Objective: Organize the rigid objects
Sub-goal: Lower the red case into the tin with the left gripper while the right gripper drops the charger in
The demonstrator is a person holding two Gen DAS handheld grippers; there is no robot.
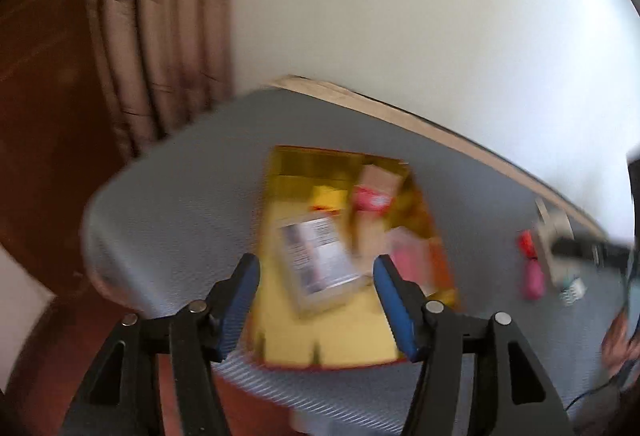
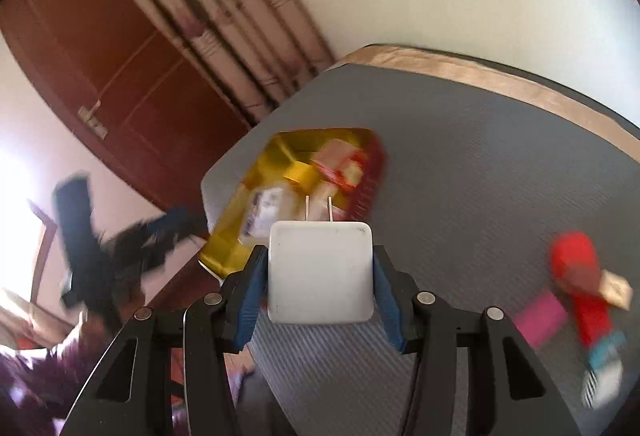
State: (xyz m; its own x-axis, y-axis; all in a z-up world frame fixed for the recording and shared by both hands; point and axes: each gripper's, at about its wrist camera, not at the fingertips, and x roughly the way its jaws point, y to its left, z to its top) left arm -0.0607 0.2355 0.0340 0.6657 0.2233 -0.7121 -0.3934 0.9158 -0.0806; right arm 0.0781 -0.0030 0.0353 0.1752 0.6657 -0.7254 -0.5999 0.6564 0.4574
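- The right tongs (image 2: 320, 276) pinch a white wall charger (image 2: 320, 272) by its two side faces, and its two metal prongs point forward, away from the camera.
- The left tongs (image 1: 316, 296) stand spread and hold nothing. A flat white box with a printed label (image 1: 316, 264) lies between and beyond their tips, inside the tray rather than against the pads.
- That box rests in a yellow cardboard tray (image 1: 332, 340) on the grey desk (image 1: 180, 220), alongside a pink-and-tan carton (image 1: 372, 199) and other small packages too blurred to name.
- From the right tongs, the yellow tray (image 2: 232, 232) lies straight ahead and a little to the left, past the charger's prongs; the charger's line of travel already aims at it.
- The left tongs are the nearer of the two, hanging just over the tray's near edge, so I judge they must clear that space before the charger goes in.
- Still loose on the desk to the right are a red object (image 2: 580, 284), a pink one (image 2: 540, 316) and a small tan tag (image 2: 616, 288), well apart from the tray.
- Both views are smeared, so finer detail cannot be read.
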